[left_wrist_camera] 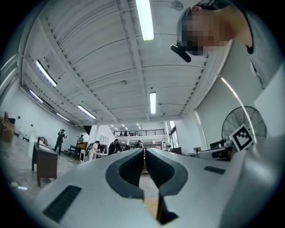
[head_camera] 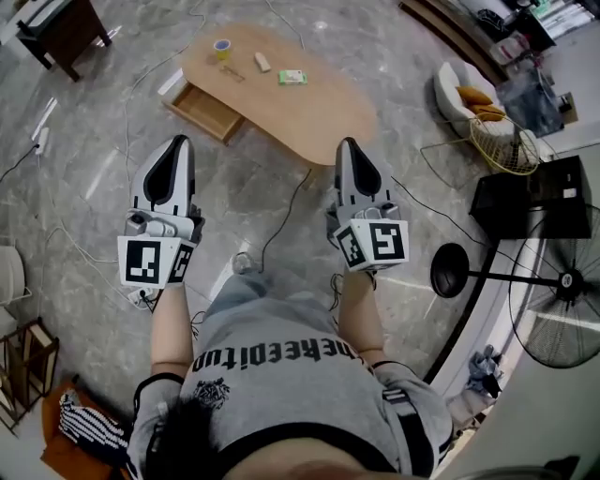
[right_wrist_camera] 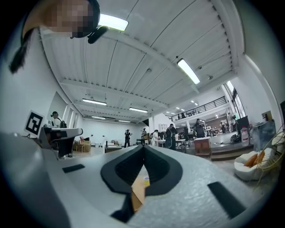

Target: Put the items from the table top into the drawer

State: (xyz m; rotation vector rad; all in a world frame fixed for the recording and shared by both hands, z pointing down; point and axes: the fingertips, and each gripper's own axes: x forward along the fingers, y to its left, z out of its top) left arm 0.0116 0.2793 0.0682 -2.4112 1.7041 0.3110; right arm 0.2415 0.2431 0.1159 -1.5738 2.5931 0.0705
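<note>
In the head view a light wooden table (head_camera: 309, 108) stands on the floor ahead of me. On its far end lie a yellow tape roll (head_camera: 222, 47), a small beige item (head_camera: 262, 62) and a green packet (head_camera: 292, 77). A wooden drawer (head_camera: 204, 111) is pulled out at the table's left side. My left gripper (head_camera: 179, 141) and right gripper (head_camera: 348, 142) are held side by side short of the table. Both point forward, shut and with nothing in them. In the gripper views the left gripper (left_wrist_camera: 144, 151) and right gripper (right_wrist_camera: 144, 147) have their jaws pressed together, pointing out into the hall.
Cables (head_camera: 281, 225) run across the marble floor between me and the table. A standing fan (head_camera: 561, 281), a black box (head_camera: 539, 197), a wire basket (head_camera: 502, 145) and a white chair (head_camera: 459, 89) are at the right. A dark cabinet (head_camera: 66, 28) stands at the far left.
</note>
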